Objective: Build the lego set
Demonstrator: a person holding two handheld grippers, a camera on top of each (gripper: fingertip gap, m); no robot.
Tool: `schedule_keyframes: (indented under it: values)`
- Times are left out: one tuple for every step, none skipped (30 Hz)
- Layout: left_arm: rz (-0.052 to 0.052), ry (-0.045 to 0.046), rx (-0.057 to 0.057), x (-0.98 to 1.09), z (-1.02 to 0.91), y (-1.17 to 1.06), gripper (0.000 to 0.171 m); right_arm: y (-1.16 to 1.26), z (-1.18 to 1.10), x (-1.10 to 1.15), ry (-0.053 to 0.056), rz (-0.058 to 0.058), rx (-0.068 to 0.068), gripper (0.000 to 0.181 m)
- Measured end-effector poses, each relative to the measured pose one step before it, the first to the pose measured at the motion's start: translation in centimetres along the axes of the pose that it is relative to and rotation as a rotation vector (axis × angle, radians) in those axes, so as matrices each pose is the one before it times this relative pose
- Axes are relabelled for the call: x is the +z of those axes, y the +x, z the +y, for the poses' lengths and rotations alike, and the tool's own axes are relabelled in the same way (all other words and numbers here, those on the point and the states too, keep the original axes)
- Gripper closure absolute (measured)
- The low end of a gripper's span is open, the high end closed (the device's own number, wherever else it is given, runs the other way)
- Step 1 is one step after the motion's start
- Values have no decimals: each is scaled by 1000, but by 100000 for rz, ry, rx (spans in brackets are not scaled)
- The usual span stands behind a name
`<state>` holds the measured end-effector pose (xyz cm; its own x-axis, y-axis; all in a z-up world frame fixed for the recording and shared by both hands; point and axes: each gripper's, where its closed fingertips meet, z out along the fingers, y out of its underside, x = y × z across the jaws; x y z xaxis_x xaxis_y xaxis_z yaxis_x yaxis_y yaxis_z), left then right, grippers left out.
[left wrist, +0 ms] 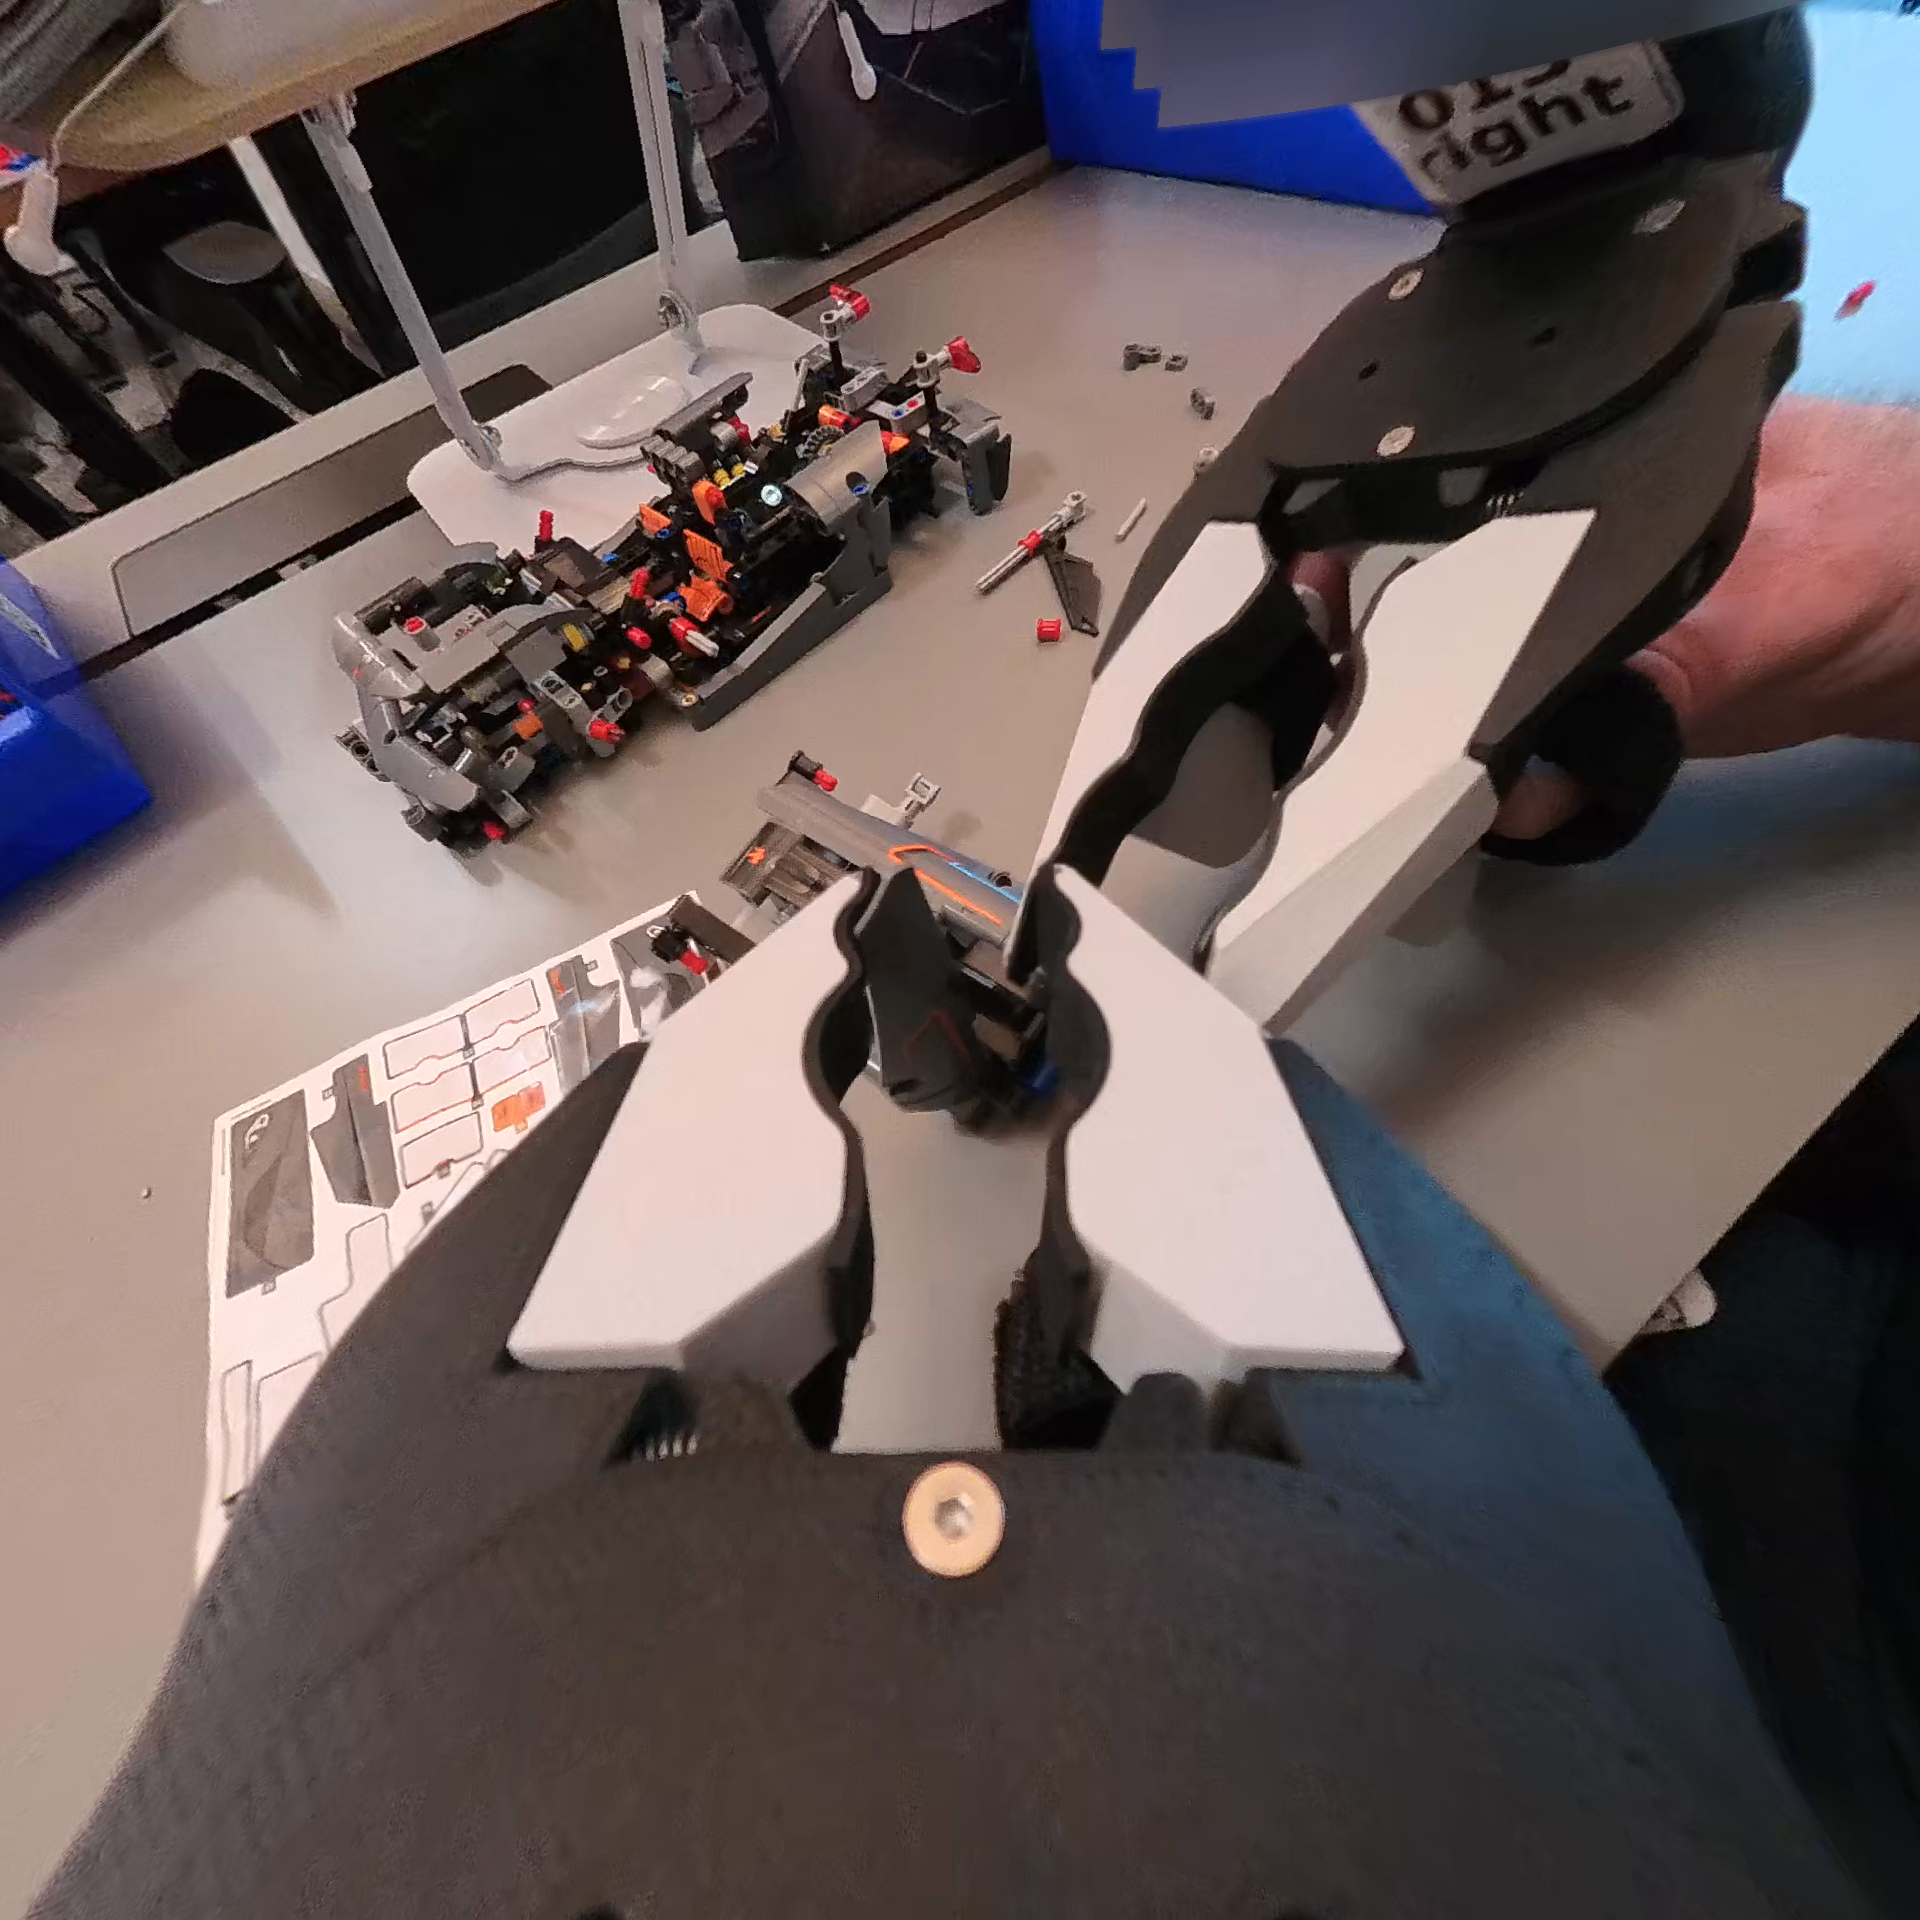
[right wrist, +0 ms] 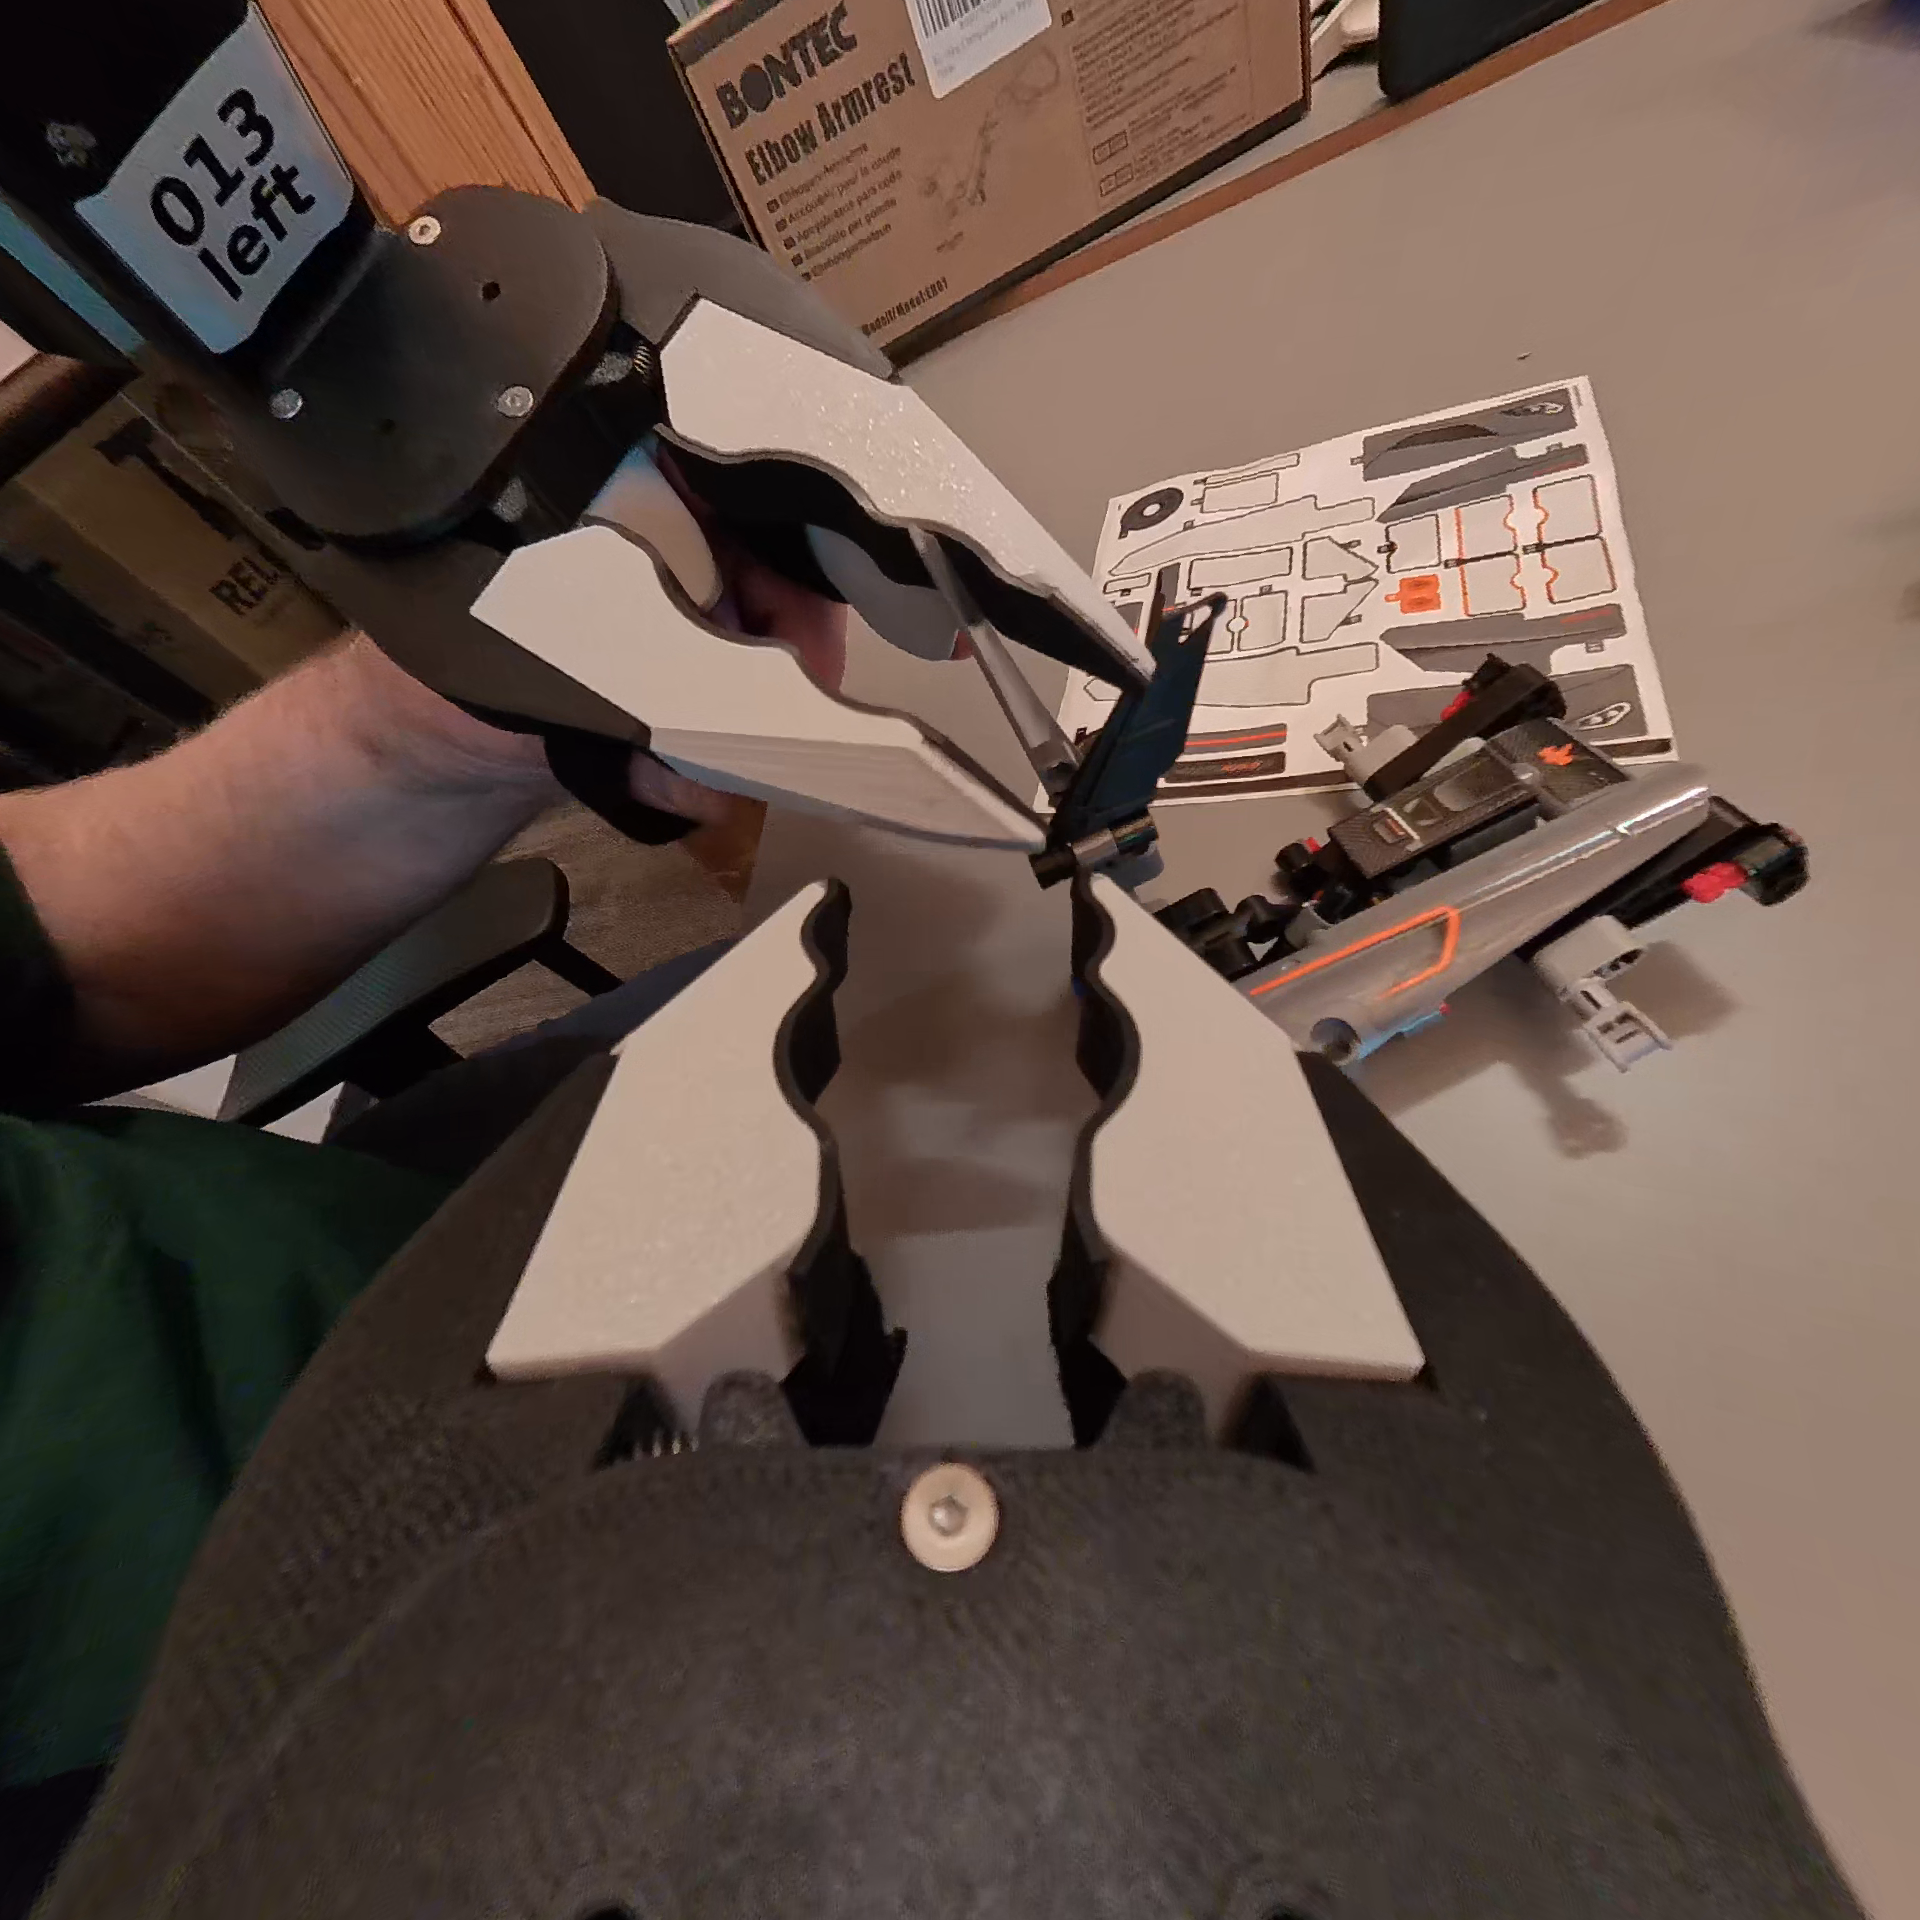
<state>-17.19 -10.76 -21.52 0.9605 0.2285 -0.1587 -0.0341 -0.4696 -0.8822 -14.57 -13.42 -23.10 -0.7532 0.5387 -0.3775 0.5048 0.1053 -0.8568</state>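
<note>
Grey table [left wrist: 1039, 270] with a wood-trimmed far edge; near edge runs along the lower right in the left wrist view, seat and floor beyond it. Main chassis [left wrist: 665, 603] sits mid-table, well apart from both grippers, a white lamp base [left wrist: 623, 405] just behind it and a blue bin [left wrist: 52, 769] at the left edge. Loose pins and an axle [left wrist: 1039, 551] lie scattered right of the chassis; open bare surface between the chassis and the sticker sheet [right wrist: 1382, 582]. Grey side panel with an orange line [right wrist: 1455, 935] lies on the table next to the sheet, just beyond the right gripper's tips. Left gripper [right wrist: 1091, 758] is nearly closed, pinching a small black piece [right wrist: 1153, 717] at its fingertips, lifted off the table. Right gripper [right wrist: 956, 894] is parted with nothing between its fingers, tips right under that piece, almost touching it. Each gripper carries a white label with writing; a printed cardboard box [right wrist: 997, 135] stands at the far edge.
</note>
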Motion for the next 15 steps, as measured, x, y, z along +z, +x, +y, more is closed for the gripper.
schedule_keyframes:
  values:
    - [-1310, -278, 937, -14, 35, -195, 146, 153, -17, -171, -47, 493, -80, 140]
    - [-279, 137, 334, -47, -8, -90, 145, 157, -12, -183, -9, 78, 778, 140]
    - [104, 644, -468, -72, -78, -61, 144, 219, -51, -229, 355, 388, 1042, 140]
    - [-432, 771, -212, -111, -58, -115, 145, 253, -40, -211, 171, 727, 866, 140]
    - [-1398, 356, -147, -93, -7, -230, 143, 237, 47, -149, -358, 631, 645, 140]
    - [-809, 59, -298, -95, 25, -133, 138, 201, 49, -84, -507, 507, 483, 140]
    - [-750, 75, -506, -91, 45, -120, 137, 142, 37, -8, -562, 118, 458, 140]
    - [-986, 420, -132, -103, -19, -130, 136, 61, 73, 54, -835, -270, 508, 139]
    - [-1060, -100, 8, -105, 21, -129, 136, 54, 107, 89, -1072, -221, 294, 139]
    - [-1874, -1165, -613, -72, 125, -278, 134, 75, 83, 60, -955, 159, 1, 139]
    - [-1909, -806, -348, -78, 88, -293, 134, 73, -9, -17, -435, 530, -278, 141]
    - [-839, -72, 89, -137, -2, -145, 134, 50, -62, -54, -12, 838, -699, 141]
    - [173, -155, -201, -111, 15, -25, 134, 123, 15, -62, -442, 1277, -651, 141]
    - [2, -1021, -451, -43, 126, -64, 134, 152, 99, 13, -977, 1011, 106, 141]
    - [-679, -1505, -316, -16, 183, -154, 134, 19, 24, 70, -495, -136, 646, 141]
